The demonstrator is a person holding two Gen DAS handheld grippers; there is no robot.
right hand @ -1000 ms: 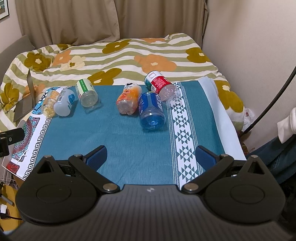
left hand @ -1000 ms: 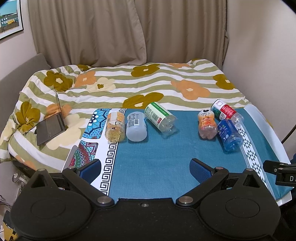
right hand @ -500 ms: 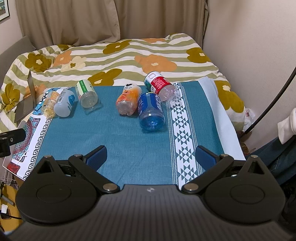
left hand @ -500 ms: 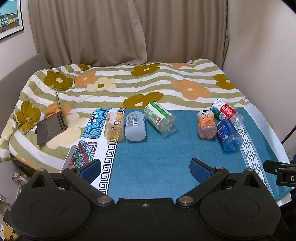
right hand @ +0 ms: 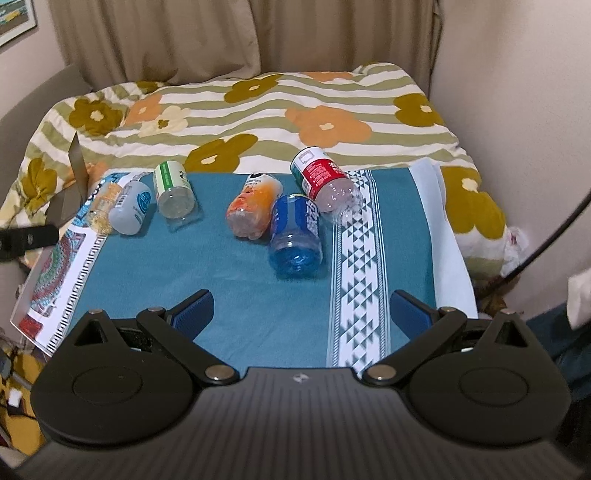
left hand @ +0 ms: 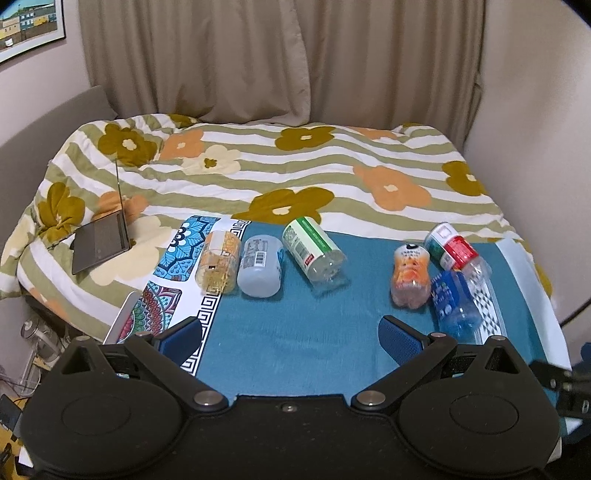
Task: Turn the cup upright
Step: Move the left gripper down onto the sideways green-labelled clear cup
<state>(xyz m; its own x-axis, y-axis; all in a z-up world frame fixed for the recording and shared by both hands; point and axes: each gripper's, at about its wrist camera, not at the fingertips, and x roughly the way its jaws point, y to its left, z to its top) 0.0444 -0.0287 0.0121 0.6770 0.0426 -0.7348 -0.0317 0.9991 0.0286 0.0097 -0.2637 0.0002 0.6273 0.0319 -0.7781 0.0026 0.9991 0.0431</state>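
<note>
Cups all lie sideways on the teal cloth-covered surface [right hand: 236, 295]. Right gripper [right hand: 301, 310] and left gripper [left hand: 290, 334] hover spread, holding nothing. Advise approaching the nearest blue translucent plastic cup [right hand: 294, 236] squarely across its body, then tipping slowly.

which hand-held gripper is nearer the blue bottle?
Right. The right hand-held gripper faces the blue bottle almost head-on, just across bare cloth. The left hand-held gripper sits off to the bottle's left, with it beyond the right finger.

Bedroom with a bed against beige curtains

A floral striped duvet [left hand: 295, 173] covers the bed; curtains [left hand: 277, 59] hang behind, pale walls [left hand: 535, 110] on both sides, a framed picture [left hand: 29, 26] upper left, a grey headboard [left hand: 40, 122] alongside.
</note>
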